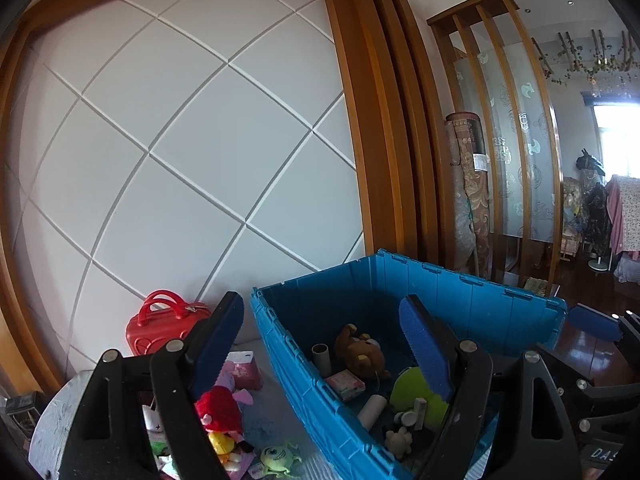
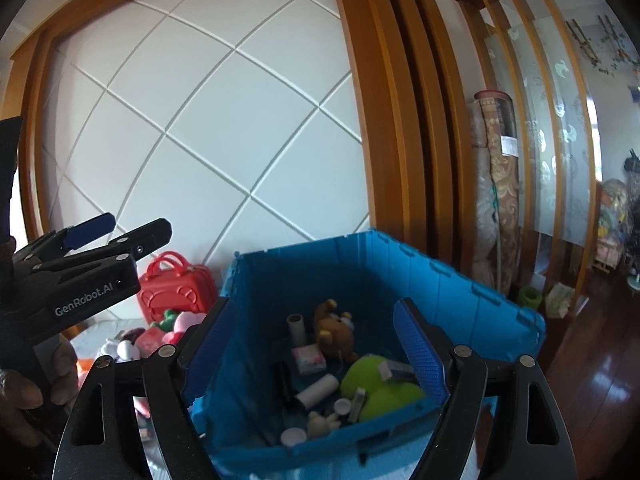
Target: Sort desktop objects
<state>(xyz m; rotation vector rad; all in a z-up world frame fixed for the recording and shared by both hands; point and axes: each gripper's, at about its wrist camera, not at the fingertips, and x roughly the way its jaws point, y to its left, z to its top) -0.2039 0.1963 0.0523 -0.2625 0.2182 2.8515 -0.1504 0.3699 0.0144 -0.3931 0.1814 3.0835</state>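
A blue plastic crate (image 1: 440,292) (image 2: 420,280) stands on the table. It holds a brown plush bear (image 1: 360,350) (image 2: 334,330), a green plush (image 2: 376,384), a pink box (image 1: 345,385), cardboard tubes and small jars. My left gripper (image 1: 322,320) is open and empty, raised above the crate's left wall. My right gripper (image 2: 312,320) is open and empty above the crate. The left gripper also shows in the right wrist view (image 2: 120,228). Loose plush toys (image 1: 218,408) (image 2: 160,336) lie left of the crate.
A red toy suitcase (image 1: 164,328) (image 2: 176,288) stands by the white panelled wall behind the toys. A green one-eyed plush (image 1: 278,458) lies near the table's front. Rolled carpets (image 1: 472,192) lean by wooden slats at right.
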